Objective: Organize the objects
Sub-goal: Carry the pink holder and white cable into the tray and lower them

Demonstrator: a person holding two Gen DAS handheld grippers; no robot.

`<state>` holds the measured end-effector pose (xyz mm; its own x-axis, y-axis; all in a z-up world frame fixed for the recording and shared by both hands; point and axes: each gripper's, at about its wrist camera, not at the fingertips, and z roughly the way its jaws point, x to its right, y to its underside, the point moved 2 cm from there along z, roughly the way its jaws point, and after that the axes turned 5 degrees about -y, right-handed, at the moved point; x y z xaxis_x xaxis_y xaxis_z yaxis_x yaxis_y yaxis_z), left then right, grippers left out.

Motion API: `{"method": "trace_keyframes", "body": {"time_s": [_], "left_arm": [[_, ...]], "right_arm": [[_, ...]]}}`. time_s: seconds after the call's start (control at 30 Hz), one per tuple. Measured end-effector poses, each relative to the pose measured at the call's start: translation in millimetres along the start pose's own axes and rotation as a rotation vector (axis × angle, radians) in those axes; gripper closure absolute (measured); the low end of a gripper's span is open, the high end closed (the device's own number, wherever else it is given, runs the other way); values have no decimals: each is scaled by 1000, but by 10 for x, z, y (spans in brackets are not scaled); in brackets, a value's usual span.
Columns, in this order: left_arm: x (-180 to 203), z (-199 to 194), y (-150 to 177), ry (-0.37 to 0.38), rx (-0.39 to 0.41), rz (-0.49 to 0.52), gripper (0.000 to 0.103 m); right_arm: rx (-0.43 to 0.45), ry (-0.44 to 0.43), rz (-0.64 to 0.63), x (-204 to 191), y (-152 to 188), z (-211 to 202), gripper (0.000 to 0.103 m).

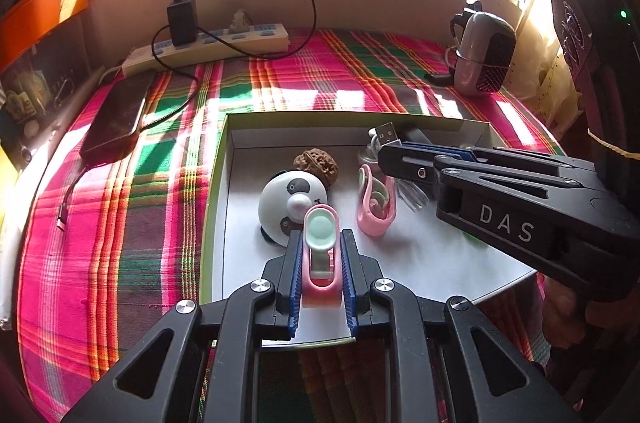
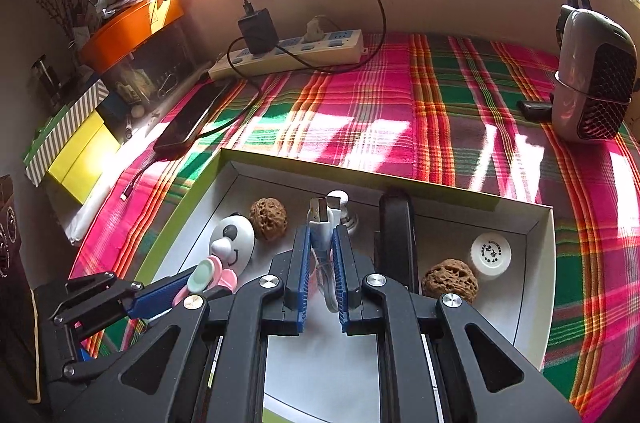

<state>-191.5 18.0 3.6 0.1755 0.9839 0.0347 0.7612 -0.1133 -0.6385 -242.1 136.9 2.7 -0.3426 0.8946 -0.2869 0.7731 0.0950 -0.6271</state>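
Now, my left tool (image 1: 320, 255): clenched on pink clip (image 1: 319, 255) (lower centre)
Right tool (image 2: 321, 263): grasping white USB cable (image 2: 320, 227), over the tray (image 2: 538, 263)

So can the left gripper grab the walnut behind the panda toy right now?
Probably not. The left gripper is already shut on a pink clip, and the panda toy sits between it and the walnut.

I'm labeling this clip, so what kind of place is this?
Probably a home desk by a window: a plaid cloth covers it, with a power strip, a charging phone and a small heater.
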Motion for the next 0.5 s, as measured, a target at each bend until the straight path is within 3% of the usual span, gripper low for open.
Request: {"method": "trace_keyframes", "body": {"time_s": [0.5], "left_arm": [[52,113,42,2,-33,15,87]], "right_arm": [[-19,-6,-25,-40,-29,98,91]]}}
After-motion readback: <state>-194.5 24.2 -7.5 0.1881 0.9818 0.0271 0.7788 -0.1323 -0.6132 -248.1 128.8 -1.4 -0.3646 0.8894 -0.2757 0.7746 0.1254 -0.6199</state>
